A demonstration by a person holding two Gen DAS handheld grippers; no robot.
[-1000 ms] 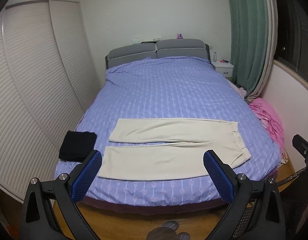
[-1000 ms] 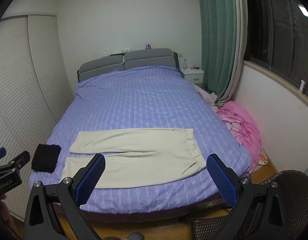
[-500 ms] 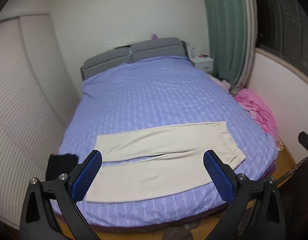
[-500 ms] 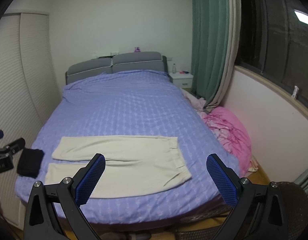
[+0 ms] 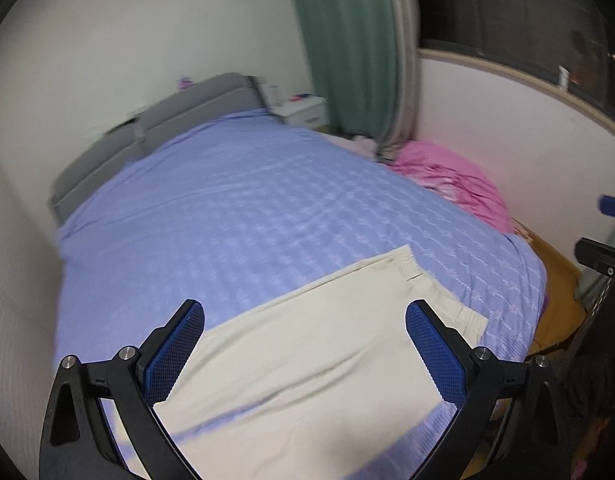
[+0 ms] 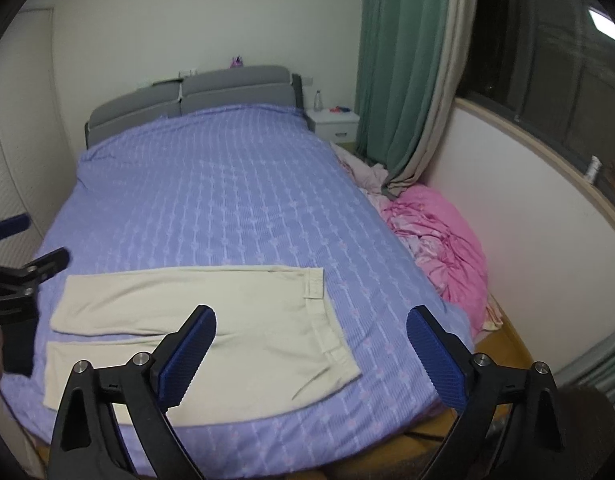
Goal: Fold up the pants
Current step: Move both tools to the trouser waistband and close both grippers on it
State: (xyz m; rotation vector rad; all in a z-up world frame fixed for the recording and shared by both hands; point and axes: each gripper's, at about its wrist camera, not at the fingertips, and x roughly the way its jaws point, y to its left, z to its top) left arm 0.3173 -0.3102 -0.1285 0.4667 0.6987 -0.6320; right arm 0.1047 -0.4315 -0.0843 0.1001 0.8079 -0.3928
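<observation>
Cream pants (image 6: 195, 316) lie flat across the near end of a bed with a purple cover (image 6: 211, 200), legs to the left, waistband (image 6: 323, 320) to the right. They also show in the blurred left wrist view (image 5: 307, 352). My left gripper (image 5: 305, 344) is open and empty, above the pants near the waist end. My right gripper (image 6: 311, 344) is open and empty, above the bed's near edge by the waistband. The left gripper's body (image 6: 15, 284) shows at the left edge of the right wrist view.
A pink bundle of bedding (image 6: 443, 240) lies on the floor at the bed's right side. A white nightstand (image 6: 337, 124) and green curtain (image 6: 391, 72) stand at the far right. A grey headboard (image 6: 187, 96) is at the far end. Wooden floor (image 5: 555, 280) borders the bed.
Both grippers have moved closer to the bed and to the right. The left wrist view swung toward the waistband; the black folded item has left both views.
</observation>
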